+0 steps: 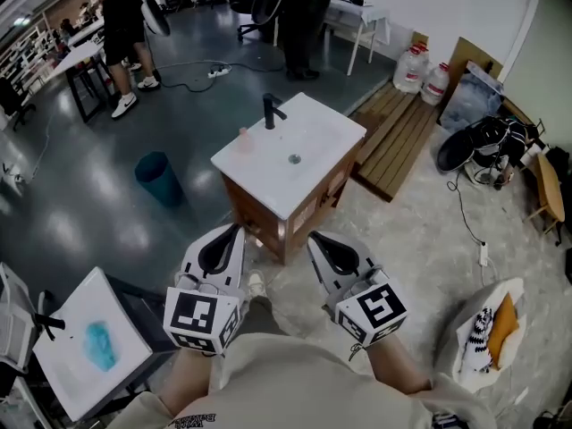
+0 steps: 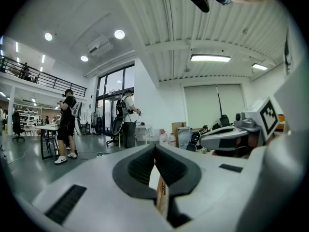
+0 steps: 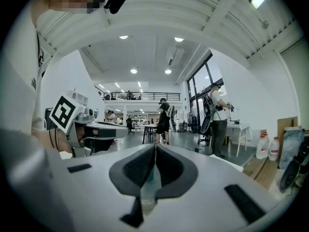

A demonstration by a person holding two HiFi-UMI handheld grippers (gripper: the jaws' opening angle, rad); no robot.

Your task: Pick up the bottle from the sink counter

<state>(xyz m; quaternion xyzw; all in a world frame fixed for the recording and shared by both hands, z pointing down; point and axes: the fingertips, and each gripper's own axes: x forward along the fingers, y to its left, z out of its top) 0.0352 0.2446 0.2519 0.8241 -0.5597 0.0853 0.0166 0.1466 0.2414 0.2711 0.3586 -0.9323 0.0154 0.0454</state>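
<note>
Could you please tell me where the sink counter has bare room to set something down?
The counter is bare right of the faucet and around the drain, toward its near edge. The left corner is tighter: the bottle stands near the faucet.

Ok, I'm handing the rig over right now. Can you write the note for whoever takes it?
Grippers: left gripper shut and empty; right gripper the same. Both are held close in front of the body, short of the sink.
Things: the bottle seems to be the small pinkish item on the counter, just left of the tap in the head view; it is too small to be sure.
Done: nothing yet; the bottle is untouched.
Left: step up to the sink, open one gripper, close it on the bottle, lift it off the counter.
</note>
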